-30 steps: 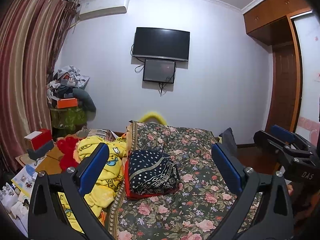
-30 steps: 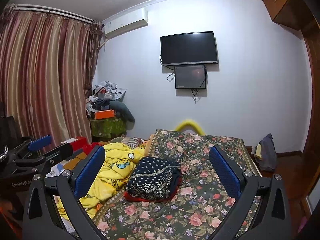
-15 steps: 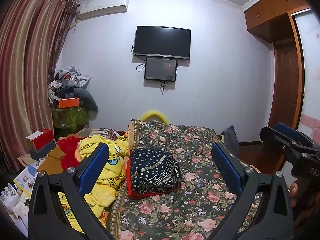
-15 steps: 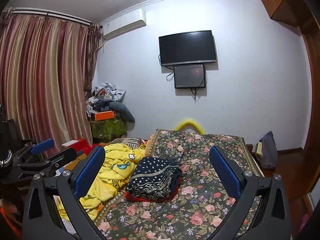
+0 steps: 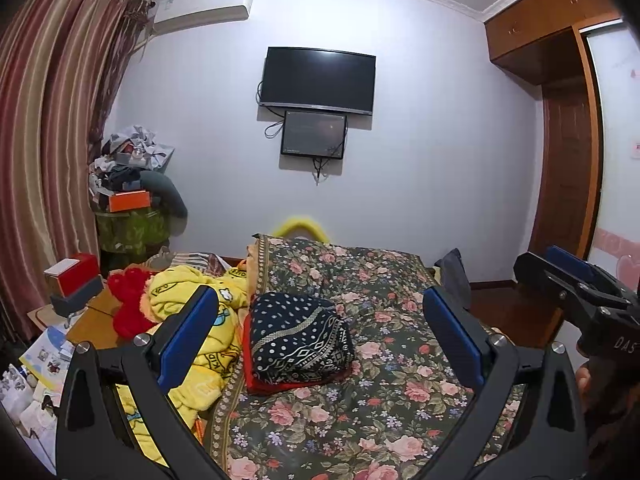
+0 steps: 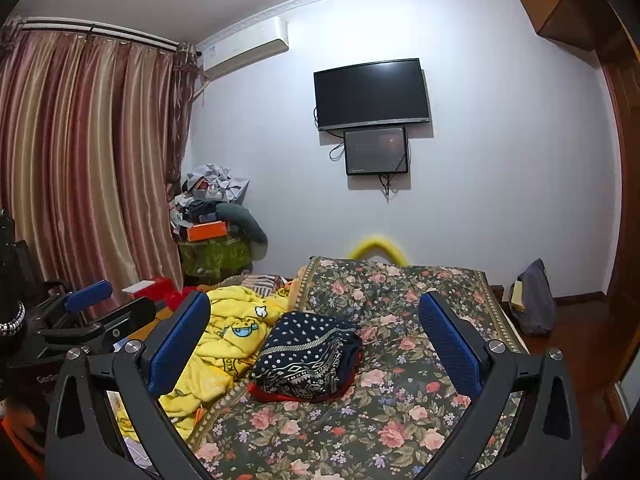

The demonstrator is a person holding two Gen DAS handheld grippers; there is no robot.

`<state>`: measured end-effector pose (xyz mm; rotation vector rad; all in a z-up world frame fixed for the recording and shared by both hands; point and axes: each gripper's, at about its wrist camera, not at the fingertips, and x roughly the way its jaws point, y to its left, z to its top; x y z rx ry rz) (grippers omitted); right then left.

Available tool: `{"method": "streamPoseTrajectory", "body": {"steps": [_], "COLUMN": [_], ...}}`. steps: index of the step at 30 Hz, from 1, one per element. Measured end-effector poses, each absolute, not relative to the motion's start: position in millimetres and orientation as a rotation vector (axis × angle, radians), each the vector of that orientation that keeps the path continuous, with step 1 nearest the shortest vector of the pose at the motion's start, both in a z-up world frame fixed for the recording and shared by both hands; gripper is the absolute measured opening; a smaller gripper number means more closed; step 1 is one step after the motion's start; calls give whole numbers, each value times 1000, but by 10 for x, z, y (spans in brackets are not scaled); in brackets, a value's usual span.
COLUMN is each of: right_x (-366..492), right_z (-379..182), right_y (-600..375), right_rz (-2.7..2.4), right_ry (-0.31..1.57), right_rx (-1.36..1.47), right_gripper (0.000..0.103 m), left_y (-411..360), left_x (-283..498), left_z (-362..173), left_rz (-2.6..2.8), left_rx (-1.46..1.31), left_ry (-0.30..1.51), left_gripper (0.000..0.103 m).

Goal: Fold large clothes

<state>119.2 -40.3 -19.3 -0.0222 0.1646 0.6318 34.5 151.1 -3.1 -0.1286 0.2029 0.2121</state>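
Note:
A folded dark blue dotted cloth with a red layer under it (image 5: 298,342) lies on the floral bedspread (image 5: 384,392); it also shows in the right wrist view (image 6: 308,358). My left gripper (image 5: 320,336) is open and empty, held well above the bed in front of the folded cloth. My right gripper (image 6: 316,340) is open and empty, also held above the bed. A crumpled yellow cartoon-print garment (image 5: 192,320) lies at the bed's left edge, seen in the right wrist view (image 6: 228,344) too.
A red fluffy item (image 5: 128,304) lies left of the yellow garment. A cluttered stand with clothes and an orange box (image 5: 128,200) is by the curtain. A TV (image 5: 318,80) hangs on the far wall. A dark bag (image 6: 534,300) sits on the floor at right. The other gripper shows at each view's edge (image 5: 576,284) (image 6: 88,320).
Both grippers have risen and tilted slightly, so the bed sits a little lower in view. Both stay open and empty. Nothing on the bed has moved.

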Motion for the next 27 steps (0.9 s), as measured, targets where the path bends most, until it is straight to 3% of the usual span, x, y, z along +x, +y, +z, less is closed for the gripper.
{"method": "streamPoseTrajectory", "body": {"steps": [27], "right_x": [1214], "right_z": [-231], "right_y": [-409], "right_rz": [618], "right_ry": [177], "right_rx": [-9], "right_gripper": [103], "left_y": [1467], "left_x": [415], "left_z": [-74], "left_rz": [165], "left_rx": [-110], "left_ry": [230], "left_gripper": [103]}}
